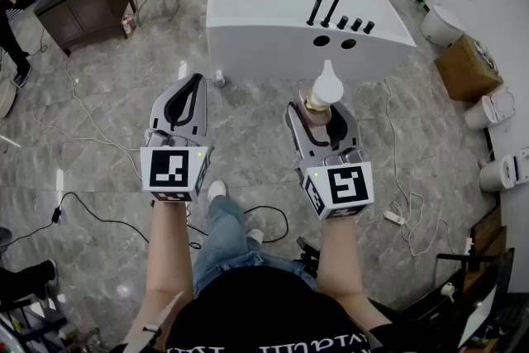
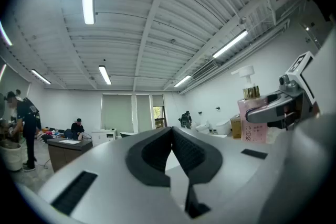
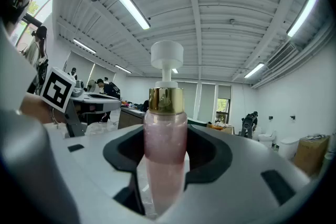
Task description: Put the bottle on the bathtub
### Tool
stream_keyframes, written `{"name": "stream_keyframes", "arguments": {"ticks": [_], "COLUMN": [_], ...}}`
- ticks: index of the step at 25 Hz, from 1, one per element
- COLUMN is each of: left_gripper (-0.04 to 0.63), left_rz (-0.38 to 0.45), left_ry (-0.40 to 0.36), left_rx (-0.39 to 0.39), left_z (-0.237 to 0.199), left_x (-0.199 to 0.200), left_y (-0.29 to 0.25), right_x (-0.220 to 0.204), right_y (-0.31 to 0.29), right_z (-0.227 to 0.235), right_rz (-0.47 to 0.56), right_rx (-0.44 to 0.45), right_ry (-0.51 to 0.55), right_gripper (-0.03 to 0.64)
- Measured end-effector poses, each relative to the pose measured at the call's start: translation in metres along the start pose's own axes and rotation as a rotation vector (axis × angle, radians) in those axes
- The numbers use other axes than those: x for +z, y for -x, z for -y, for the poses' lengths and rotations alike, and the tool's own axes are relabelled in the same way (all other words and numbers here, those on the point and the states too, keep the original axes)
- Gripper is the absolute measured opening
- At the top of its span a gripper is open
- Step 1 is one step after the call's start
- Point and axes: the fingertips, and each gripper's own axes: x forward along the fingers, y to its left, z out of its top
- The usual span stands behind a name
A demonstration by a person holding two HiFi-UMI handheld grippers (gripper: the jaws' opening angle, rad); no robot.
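The right gripper (image 3: 166, 157) is clamped on the pink pump bottle (image 1: 321, 96), which stands upright between its jaws, with its gold collar and white pump head above them. It is held in the air, short of the white bathtub (image 1: 253, 6). The left gripper (image 2: 172, 136) is alongside, jaws together and empty.

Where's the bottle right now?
Head view, right of centre: the bottle is clamped upright in the right claw, in front of the bathtub, near its faucet end.

one bottle (image 1: 324, 89), one bathtub (image 1: 264, 4), two grippers (image 1: 195, 82) (image 1: 317, 113)
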Motion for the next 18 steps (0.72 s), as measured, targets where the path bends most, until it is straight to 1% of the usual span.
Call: {"name": "stream_keyframes", "arguments": {"ticks": [4, 6, 11, 15, 18], "left_gripper": [0.011, 0.011, 0.011, 0.011, 0.011], "left_rz": [0.008, 0.005, -0.007, 0.002, 0.011], "left_ry": [-0.015, -0.02, -0.015, -0.02, -0.02], "left_rx": [-0.008, -0.009, -0.002, -0.008, -0.013], "left_z": [0.011, 0.009, -0.008, -0.021, -0.041], "left_x": [0.0, -0.002, -0.006, -0.009, -0.011], "left_y": [-0.007, -0.01, -0.025, -0.051, -0.077], "right_x": [-0.006, -0.009, -0.011, -0.011, -0.008], "right_y": [0.0, -0.004, -0.024, -0.052, -0.081], "right_z": [0.011, 0.011, 0.013, 0.026, 0.035], "right_rz": [-0.005, -0.016, -0.026, -0.035, -0.039], "right_rx": [-0.003, -0.005, 0.001, -0.016, -0.03], "right_ry": [-0.012, -0.01, -0.02, -0.02, -0.027], "right_gripper": [0.224, 0.224, 0.224, 0.224, 0.224]}}
